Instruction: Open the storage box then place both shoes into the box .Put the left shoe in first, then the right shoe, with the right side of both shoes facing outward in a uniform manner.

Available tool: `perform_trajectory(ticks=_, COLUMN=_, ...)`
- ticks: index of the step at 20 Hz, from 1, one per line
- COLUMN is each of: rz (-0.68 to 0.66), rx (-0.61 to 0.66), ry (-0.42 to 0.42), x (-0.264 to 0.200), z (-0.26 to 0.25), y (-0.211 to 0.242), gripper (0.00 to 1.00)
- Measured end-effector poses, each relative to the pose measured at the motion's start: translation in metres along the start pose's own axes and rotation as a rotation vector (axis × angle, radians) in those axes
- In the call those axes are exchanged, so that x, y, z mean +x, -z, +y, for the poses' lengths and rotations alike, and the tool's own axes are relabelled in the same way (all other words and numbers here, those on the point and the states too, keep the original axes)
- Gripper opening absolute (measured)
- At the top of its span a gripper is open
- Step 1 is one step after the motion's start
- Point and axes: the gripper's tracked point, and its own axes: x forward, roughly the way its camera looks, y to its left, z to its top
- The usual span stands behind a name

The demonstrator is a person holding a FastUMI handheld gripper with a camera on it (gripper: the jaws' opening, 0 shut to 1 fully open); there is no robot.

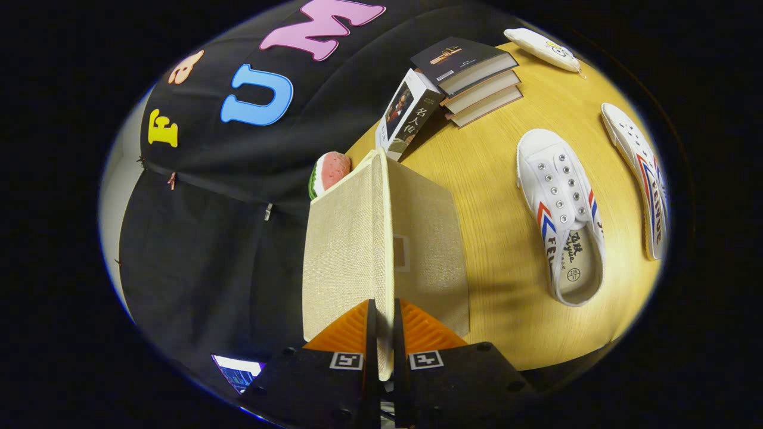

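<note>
My gripper (384, 307) is shut on the thin edge of the beige fabric lid (346, 250) of the storage box. The lid stands edge-on between my fingers and runs away from them. Right beside it is another beige face of the box (432, 238), with a small label window. Two white canvas shoes with red and blue stripes lie on the wooden table (495, 161), off to the side of the box. The nearer shoe (560, 220) rests on its sole with its opening showing. The farther shoe (641, 179) lies beyond it, turned on its side.
A stack of three books (477, 77) and a boxed book (405, 116) standing on end are beyond the box. A watermelon-slice toy (328, 173) peeks from behind the lid. A white pouch (542, 47) lies at the table's far corner.
</note>
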Motion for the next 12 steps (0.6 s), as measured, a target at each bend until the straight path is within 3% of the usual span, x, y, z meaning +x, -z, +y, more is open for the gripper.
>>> perform_trajectory(ticks=4, rz=0.015, rx=-0.015, ry=-0.033, x=-0.004, z=0.009, y=0.005, gripper=0.05)
perform_trajectory(ticks=12, rz=-0.014, rx=-0.081, ry=-0.115, x=-0.021, z=0.057, y=-0.004, gripper=0.05)
